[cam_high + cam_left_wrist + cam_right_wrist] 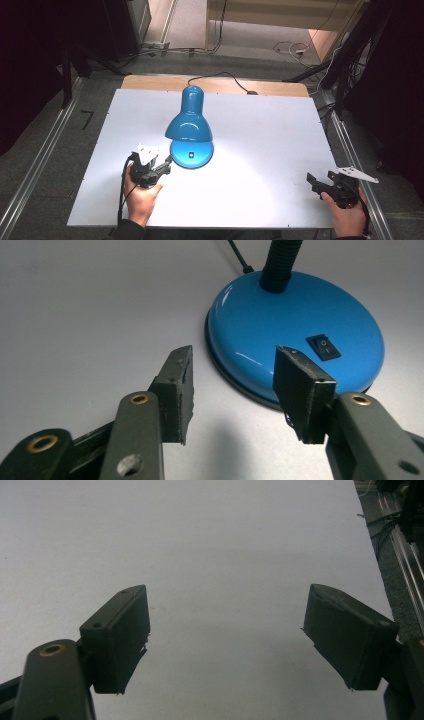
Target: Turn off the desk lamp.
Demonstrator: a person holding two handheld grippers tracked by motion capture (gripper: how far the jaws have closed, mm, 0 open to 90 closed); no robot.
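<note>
A blue desk lamp stands near the middle of the white table, its shade [189, 120] bent down over its round base [192, 154]. The base [295, 330] carries a black rocker switch [324, 347] and a black flexible neck [281, 262]. My left gripper [165, 164] sits just left of the base, open, its jaws [235, 385] pointing at the base's near rim with nothing between them. My right gripper [316, 181] rests at the table's right front, open over bare table [225, 615].
The lamp's black cord [220, 76] runs off the far table edge. A wooden board [215, 84] lies under the white sheet at the back. Metal rails [35, 165] flank the table on both sides, and the right edge [370, 555] is close to my right gripper.
</note>
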